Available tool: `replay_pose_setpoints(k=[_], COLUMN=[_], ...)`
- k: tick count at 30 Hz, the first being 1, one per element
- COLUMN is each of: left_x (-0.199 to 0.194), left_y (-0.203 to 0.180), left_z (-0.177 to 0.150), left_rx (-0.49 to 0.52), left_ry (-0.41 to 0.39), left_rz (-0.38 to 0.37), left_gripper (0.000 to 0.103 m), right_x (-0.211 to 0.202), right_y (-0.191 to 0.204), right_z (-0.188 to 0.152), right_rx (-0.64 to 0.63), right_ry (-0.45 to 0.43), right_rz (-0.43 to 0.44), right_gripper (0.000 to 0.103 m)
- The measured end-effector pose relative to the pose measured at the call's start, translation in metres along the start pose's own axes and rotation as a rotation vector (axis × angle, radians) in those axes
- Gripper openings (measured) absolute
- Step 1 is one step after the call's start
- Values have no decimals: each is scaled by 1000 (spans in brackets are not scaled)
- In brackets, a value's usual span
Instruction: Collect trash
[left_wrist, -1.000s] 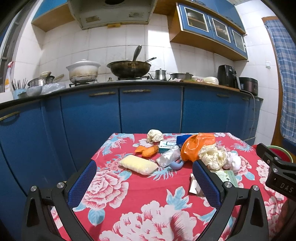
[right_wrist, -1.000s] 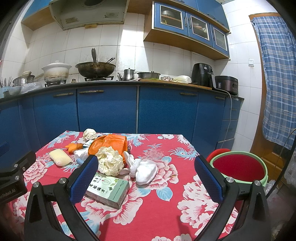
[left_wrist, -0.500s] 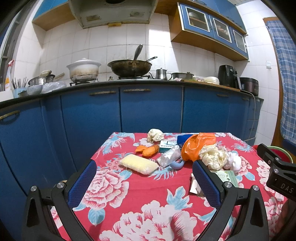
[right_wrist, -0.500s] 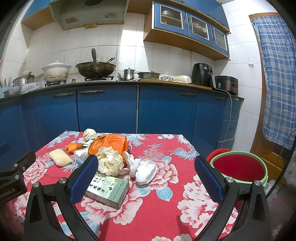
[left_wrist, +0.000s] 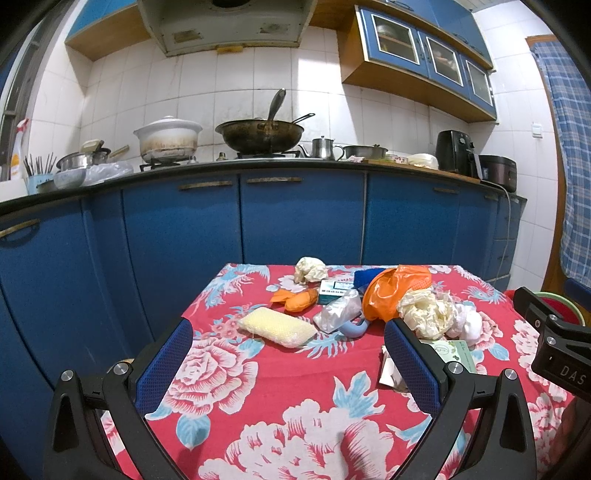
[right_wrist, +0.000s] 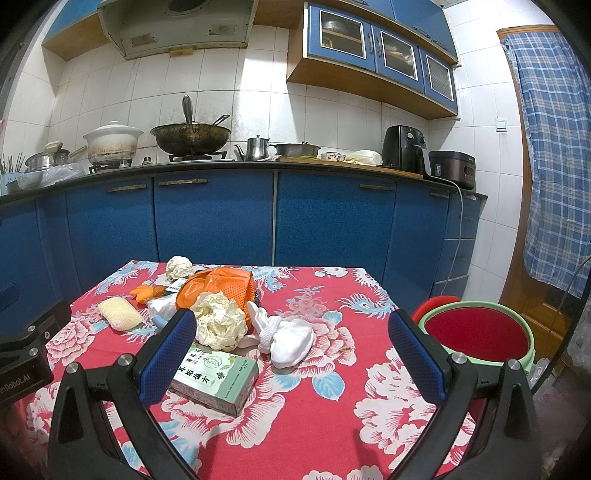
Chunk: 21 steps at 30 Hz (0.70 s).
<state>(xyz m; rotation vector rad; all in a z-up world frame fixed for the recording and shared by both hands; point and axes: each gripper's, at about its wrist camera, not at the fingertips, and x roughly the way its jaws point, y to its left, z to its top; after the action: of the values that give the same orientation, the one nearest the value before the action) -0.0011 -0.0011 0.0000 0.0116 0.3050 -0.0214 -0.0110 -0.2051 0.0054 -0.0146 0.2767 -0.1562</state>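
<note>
Right wrist view: right gripper and left gripper, fingers spread wide, both empty, hover over the tabletop near edge. Trash pile sits mid-tabletop toward the far-left corner; bin stands off the right edge. Advisable: take 1 light item, e.g. crumpled paper, pinching its bulk.

Glossy orange plastic bag, crumpled paper wad, matt cardboard box on floral cloth
</note>
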Motion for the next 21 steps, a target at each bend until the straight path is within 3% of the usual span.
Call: replay_pose_setpoints(k=[12,16,18,21], left_x=[0,12,25,44], left_y=[0,1,-3,-6], left_z=[0,0,-1,-3], left_rx=[0,-8,23,69], left_ry=[3,64,130,219], left_rz=[-2,-13,-52,-64], left_gripper=[103,103,103,103], right_x=[0,4,13,43], right_y=[0,1,1,7], right_z=[0,0,0,-7], right_rx=[0,14,34,57], right_ry=[1,17,86,299], right_rz=[0,-33,-22,120], right_gripper=[102,102,102,102])
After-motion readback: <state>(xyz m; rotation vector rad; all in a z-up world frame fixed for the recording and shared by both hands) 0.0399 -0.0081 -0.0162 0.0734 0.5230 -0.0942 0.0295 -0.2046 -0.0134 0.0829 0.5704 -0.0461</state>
